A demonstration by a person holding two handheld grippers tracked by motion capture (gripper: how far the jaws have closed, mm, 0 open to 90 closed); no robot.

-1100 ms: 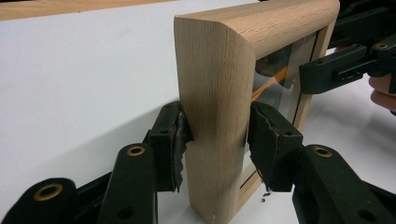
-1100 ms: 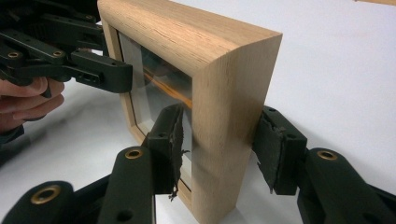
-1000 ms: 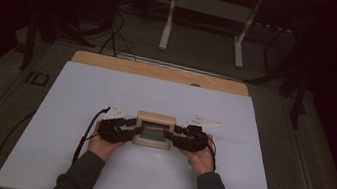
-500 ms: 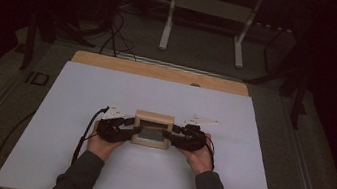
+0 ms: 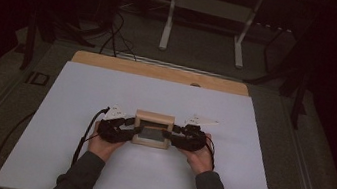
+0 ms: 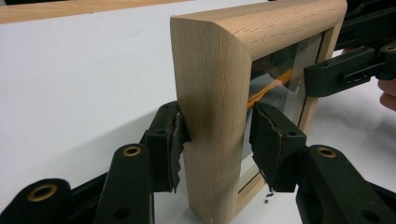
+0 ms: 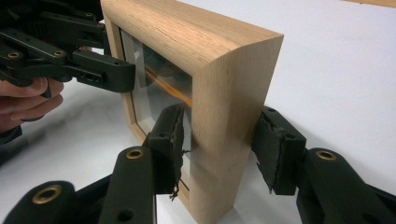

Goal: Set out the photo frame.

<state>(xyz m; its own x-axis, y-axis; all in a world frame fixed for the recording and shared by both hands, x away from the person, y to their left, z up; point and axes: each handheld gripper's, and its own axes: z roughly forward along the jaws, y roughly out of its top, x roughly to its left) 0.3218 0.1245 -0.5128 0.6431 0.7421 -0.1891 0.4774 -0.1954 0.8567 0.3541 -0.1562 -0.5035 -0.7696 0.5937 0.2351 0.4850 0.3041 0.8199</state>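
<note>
At the lower centre of the high view two hands hold the left gripper (image 5: 127, 130) and right gripper (image 5: 174, 137) against a wooden frame (image 5: 153, 129) standing upright on the white table (image 5: 253, 188). Each clasps one side post; beyond lies the wooden edge (image 5: 159, 72)

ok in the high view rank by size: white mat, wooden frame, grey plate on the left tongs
1. white mat
2. wooden frame
3. grey plate, smallest
</note>
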